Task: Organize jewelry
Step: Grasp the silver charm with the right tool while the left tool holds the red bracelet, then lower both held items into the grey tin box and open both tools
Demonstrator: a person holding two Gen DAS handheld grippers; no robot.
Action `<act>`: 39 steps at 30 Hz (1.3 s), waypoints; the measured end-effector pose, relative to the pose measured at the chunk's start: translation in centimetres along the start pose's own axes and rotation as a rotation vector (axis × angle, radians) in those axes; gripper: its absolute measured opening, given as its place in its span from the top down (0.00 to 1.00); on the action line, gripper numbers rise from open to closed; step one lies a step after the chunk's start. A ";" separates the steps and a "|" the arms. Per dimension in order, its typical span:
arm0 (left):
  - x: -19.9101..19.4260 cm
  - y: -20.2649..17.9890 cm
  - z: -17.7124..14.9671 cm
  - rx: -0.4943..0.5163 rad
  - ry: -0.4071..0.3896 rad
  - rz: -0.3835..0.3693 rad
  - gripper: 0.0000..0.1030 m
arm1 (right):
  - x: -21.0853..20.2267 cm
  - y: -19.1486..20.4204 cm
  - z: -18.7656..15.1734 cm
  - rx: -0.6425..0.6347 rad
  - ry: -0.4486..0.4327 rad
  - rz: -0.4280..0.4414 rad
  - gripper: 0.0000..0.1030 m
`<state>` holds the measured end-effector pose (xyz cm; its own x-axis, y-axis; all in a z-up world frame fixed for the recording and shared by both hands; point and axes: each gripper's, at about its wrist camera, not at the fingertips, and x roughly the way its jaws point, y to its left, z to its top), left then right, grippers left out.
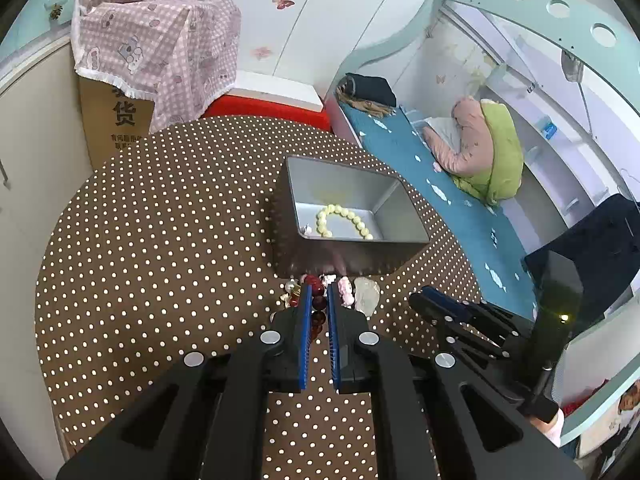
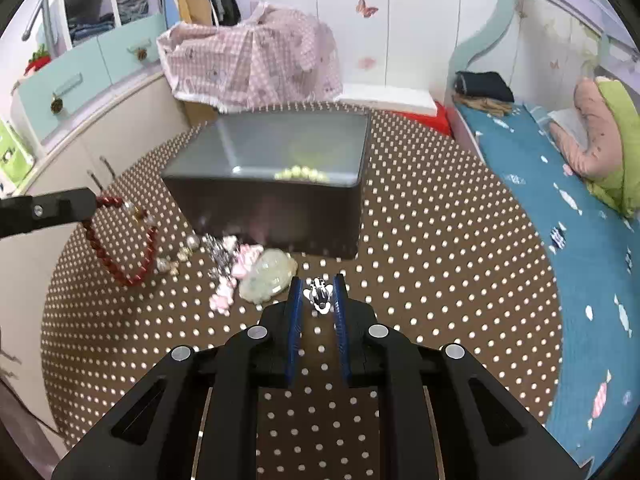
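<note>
A: Gripping a dark red bead bracelet (image 2: 120, 248), the left gripper (image 1: 319, 292) has its blue pads pressed tight on the beads; from the right wrist view the loop dangles from its tip down onto the table.

B: And the right gripper (image 2: 318, 288)?

A: Its jaws are drawn in narrow on a small silver trinket (image 2: 319, 295), black and white in the middle. What kind of piece it is I cannot tell.

B: Where's the rest of the jewelry?

A: Just beside that trinket lies a pale translucent pendant (image 2: 269, 274), then pink pieces (image 2: 232, 280), a silver chain (image 2: 219, 254) and pearl earrings (image 2: 176, 256), all strewn before the near wall of the grey tin box (image 1: 404, 216). Inside the box rests a cream bead bracelet (image 1: 344, 220).

B: And around it?

A: Everything sits on a round table with a brown polka-dot cloth (image 2: 440, 240). Behind stands a cardboard box under a pink checked cover (image 1: 160, 44); to the right, a bed with a blue sheet (image 2: 568, 264)
</note>
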<state>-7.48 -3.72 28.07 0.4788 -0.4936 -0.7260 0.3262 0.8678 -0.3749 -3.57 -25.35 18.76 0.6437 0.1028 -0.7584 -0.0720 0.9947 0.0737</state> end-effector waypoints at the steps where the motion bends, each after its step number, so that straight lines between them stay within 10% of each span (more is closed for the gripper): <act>1: -0.2 -0.1 0.2 0.002 -0.006 0.002 0.94 | -0.5 0.1 0.2 0.000 -0.009 0.003 0.85; 18: -1.6 -3.6 5.7 0.072 -0.104 0.005 0.94 | -4.7 0.8 7.7 0.026 -0.156 0.025 0.85; 33: 2.8 -3.1 8.8 0.041 -0.053 0.032 0.93 | -0.3 -0.1 10.8 0.075 -0.093 0.088 0.83; 34: 3.0 -2.8 8.8 0.021 -0.057 0.035 0.90 | 0.0 0.0 10.8 0.068 -0.092 0.077 0.80; 37: 3.6 -2.1 8.7 -0.006 -0.029 0.026 0.62 | 0.6 -0.1 10.8 0.068 -0.073 0.068 0.16; 39: 3.6 -2.0 8.6 -0.001 -0.048 0.051 0.58 | 0.2 -0.5 10.6 0.096 -0.107 0.052 0.15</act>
<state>0.53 -7.73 31.19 0.5332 -0.4507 -0.7159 0.2991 0.8921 -0.3388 4.68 -25.73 25.40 0.7191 0.1491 -0.6787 -0.0372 0.9836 0.1767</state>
